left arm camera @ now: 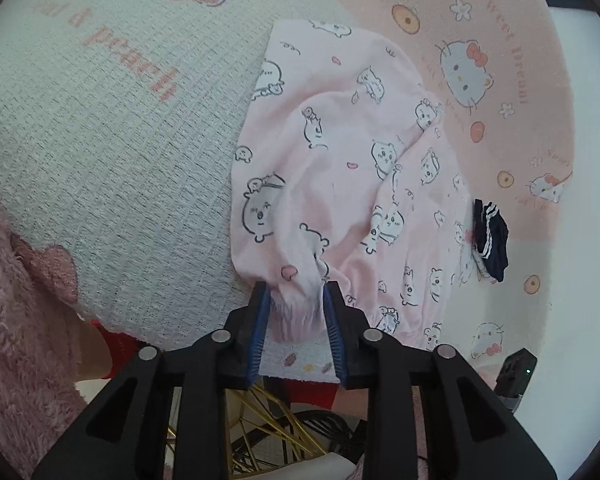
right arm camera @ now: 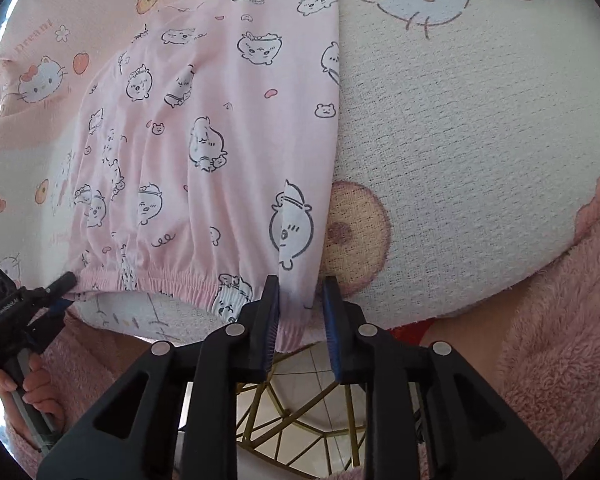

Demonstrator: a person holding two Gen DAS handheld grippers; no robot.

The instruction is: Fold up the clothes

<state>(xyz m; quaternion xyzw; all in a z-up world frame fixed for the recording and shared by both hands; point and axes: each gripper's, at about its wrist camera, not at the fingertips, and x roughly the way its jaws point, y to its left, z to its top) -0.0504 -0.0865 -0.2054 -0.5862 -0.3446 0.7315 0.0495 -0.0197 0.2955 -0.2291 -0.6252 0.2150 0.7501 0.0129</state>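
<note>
Left wrist: left gripper (left arm camera: 296,300) pinches pyjama waistband (left arm camera: 296,320), table edge.

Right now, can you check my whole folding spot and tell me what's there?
Surface: cartoon-cat blanket, bare beside the clothes.
Job's things: pink pyjama shorts, rumpled, waistband at the near edge.
Clutter: dark striped garment, lying apart from the shorts.
Grippers: left hand-held gripper pinches the bunched waistband; right hand-held gripper has the waistband's other corner between its jaws, grip unclear.
Cables: nothing seen.
Surroundings: gold wire frame over floor tiles below; fluffy pink sleeve.
</note>
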